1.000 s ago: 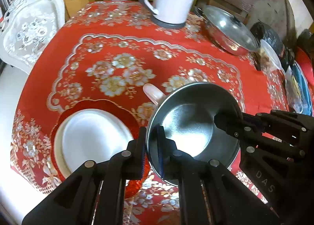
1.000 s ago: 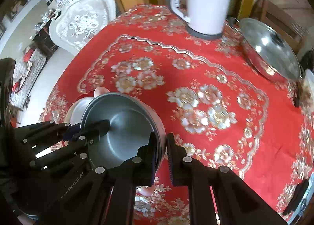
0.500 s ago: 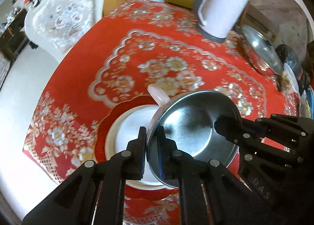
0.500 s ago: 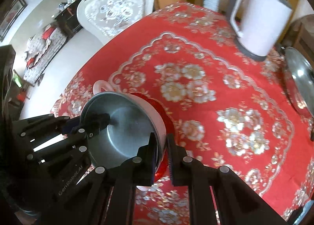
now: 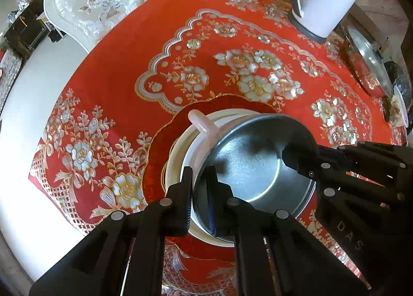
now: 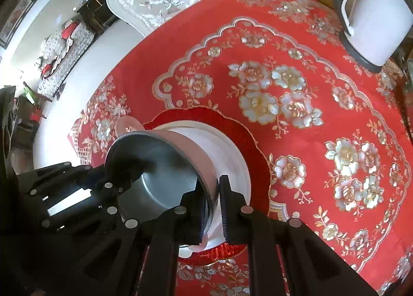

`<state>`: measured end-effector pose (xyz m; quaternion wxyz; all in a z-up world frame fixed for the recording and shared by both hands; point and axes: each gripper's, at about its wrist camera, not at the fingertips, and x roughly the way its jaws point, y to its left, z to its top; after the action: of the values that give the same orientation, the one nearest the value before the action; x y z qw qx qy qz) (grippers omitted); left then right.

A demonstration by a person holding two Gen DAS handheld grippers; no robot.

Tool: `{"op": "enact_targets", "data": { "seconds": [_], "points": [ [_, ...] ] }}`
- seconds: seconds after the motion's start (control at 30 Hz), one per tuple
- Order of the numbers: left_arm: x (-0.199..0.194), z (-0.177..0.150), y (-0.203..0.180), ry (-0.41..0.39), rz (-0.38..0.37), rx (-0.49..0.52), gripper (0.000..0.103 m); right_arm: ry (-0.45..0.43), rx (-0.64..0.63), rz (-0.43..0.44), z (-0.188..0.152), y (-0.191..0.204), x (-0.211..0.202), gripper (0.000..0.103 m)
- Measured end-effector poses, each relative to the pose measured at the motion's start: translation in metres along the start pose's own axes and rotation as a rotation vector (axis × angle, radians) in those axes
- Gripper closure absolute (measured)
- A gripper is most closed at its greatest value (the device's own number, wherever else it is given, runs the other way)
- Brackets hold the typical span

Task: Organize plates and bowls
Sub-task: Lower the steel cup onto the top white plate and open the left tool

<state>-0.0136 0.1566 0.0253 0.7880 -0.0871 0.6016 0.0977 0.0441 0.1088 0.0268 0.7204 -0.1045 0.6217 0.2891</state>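
**Steel bowl now over the plates, ready to come down**

And there's the shift: a second ago the round steel bowl with the white outer wall and stubby pale handle point(image 5: 247, 167) hung over bare cloth to the right of the stack; now it sits directly above the white plate point(image 6: 232, 146) that lies on the scalloped red plate point(image 6: 258, 141). Both claws have carried it across together.

The left claw point(image 5: 200, 192) is pinched narrow on the near rim, one finger inside the bowl and one outside. The right claw point(image 6: 210, 208) is clamped the same way on the opposite rim, its fingers straddling the wall. The bowl is tilted, mouth leaning toward the cameras, and I can't tell whether its base has touched the white plate yet.

For the task, that reads well: plates nested, bowl lined up on top, the red flowered tabletop point(image 5: 232, 38) otherwise open around them. What's left, by my judgement, is to level the bowl, lower it onto the centre and let both claws go. The white kettle point(image 5: 325, 4) stands well apart.
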Motion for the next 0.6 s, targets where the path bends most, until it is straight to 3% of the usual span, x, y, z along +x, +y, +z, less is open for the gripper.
{"op": "enact_targets", "data": {
  "seconds": [0.2,0.37,0.5,0.57,0.6],
  "points": [
    [0.006,-0.003,0.0,0.02,-0.009,-0.002,0.095,0.019,0.016,0.032,-0.003,-0.006,0.008,0.088],
    [-0.001,0.002,0.002,-0.009,-0.003,-0.002,0.092,-0.004,0.018,0.032,-0.002,-0.009,-0.001,0.08],
    [-0.002,0.004,0.001,-0.011,0.01,0.004,0.091,-0.011,0.022,0.035,-0.004,-0.012,-0.006,0.079],
    [-0.004,0.003,0.002,-0.01,0.018,0.002,0.086,-0.022,0.026,0.031,-0.005,-0.013,-0.009,0.078],
    [-0.006,0.002,0.001,-0.015,0.021,0.003,0.078,-0.031,0.023,0.023,-0.006,-0.013,-0.012,0.076]
  ]
}}
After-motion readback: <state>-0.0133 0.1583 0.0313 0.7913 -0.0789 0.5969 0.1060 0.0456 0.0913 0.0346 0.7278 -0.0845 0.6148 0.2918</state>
